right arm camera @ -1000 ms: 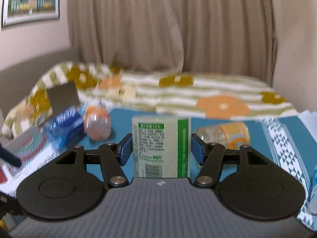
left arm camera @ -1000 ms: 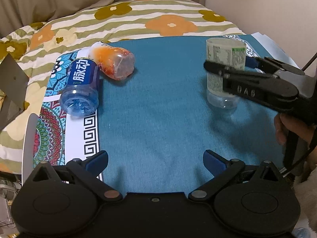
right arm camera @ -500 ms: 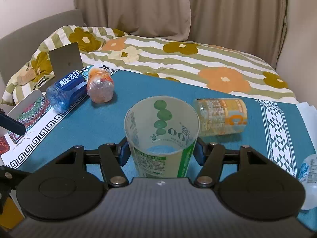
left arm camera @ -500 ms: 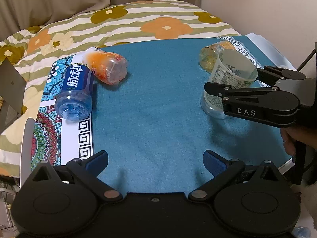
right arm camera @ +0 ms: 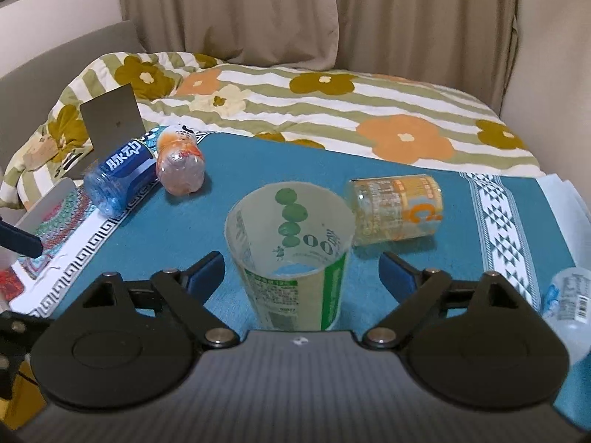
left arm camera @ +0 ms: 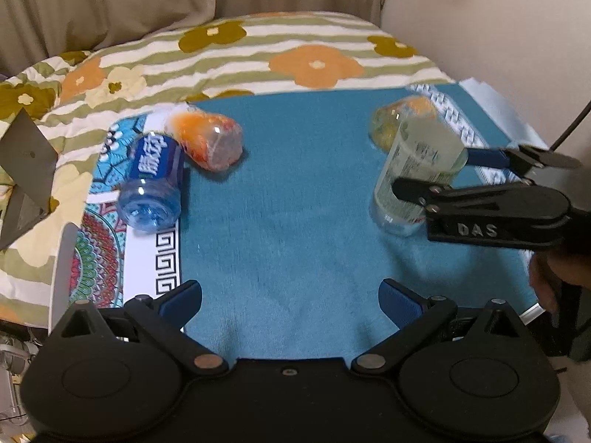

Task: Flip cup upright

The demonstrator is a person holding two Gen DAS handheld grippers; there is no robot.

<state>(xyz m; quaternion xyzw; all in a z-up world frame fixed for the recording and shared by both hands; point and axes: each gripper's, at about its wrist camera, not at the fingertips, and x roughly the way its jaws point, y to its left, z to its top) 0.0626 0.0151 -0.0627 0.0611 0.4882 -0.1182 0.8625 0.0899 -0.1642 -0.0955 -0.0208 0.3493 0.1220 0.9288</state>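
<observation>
The clear plastic cup [right arm camera: 291, 258] with green print stands upright on the blue cloth [right arm camera: 177, 229], mouth up. My right gripper [right arm camera: 301, 271] is open, its blue pads apart on either side of the cup and not touching it. The cup also shows at the right in the left wrist view [left arm camera: 417, 173], between the right gripper's fingers [left arm camera: 413, 188]. My left gripper [left arm camera: 290, 297] is open and empty, low over the near part of the cloth.
A blue bottle [left arm camera: 153, 184] and an orange bottle [left arm camera: 207, 140] lie at the left. A yellow-orange bottle [right arm camera: 397, 210] lies behind the cup. Another clear bottle [right arm camera: 567, 299] lies at the far right. A flowered quilt [right arm camera: 332, 110] lies beyond.
The right gripper tilted the cup to upright and set it on the cloth, then opened its jaws and let go. The left gripper stayed in place.
</observation>
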